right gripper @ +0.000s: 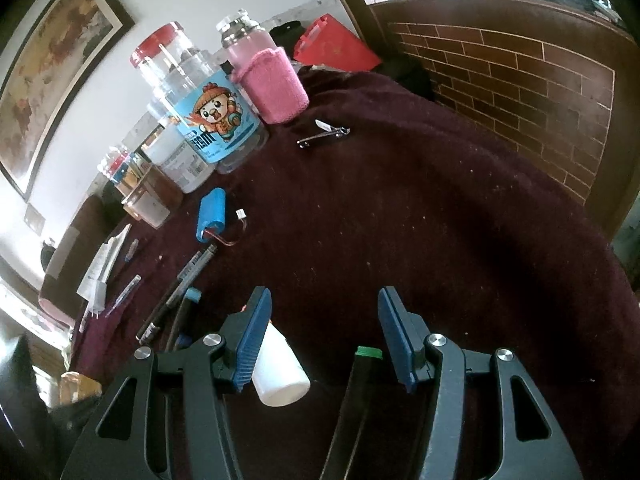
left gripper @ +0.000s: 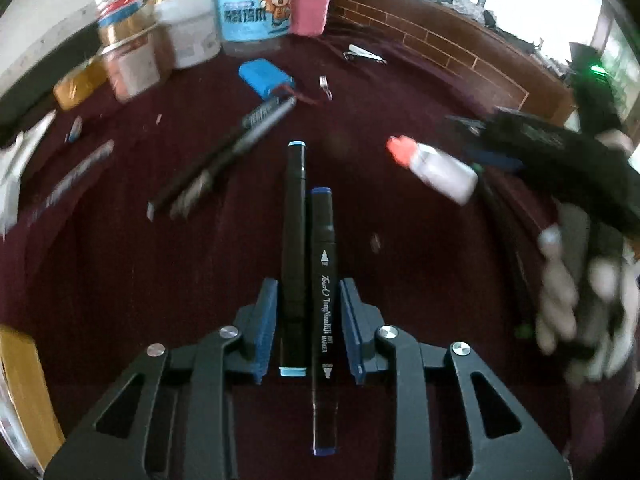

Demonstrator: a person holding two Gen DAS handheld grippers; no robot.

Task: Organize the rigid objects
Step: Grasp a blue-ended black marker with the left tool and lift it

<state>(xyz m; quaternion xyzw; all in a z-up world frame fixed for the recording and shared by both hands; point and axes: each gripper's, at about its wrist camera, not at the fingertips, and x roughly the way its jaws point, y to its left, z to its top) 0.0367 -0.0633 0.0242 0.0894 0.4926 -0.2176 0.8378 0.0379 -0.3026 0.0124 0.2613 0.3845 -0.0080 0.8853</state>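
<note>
Markers being straddled on the maroon-clothed counter (left gripper: 120, 280)

Two black art markers (left gripper: 308, 264) are being flanked, untouched, by the parted left hand-held gripper (left gripper: 308, 300); beside them, the right hand-held gripper (right gripper: 324, 328) is being held agape.

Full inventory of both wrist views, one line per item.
Art markers: 2, black, blue caps, between left gripper fingers
White bottle: 1, red cap, beside right gripper's left finger
Green-capped marker: 1, black, between right gripper fingers
Pens: 2, dark, mid-table
Battery pack: 1, blue
Nail clipper: 1, metal
Cartoon-label jar: 1, red lid
Pink-sleeved bottle: 1
Tablecloth: maroon
Left gripper: open
Right gripper: open
</note>
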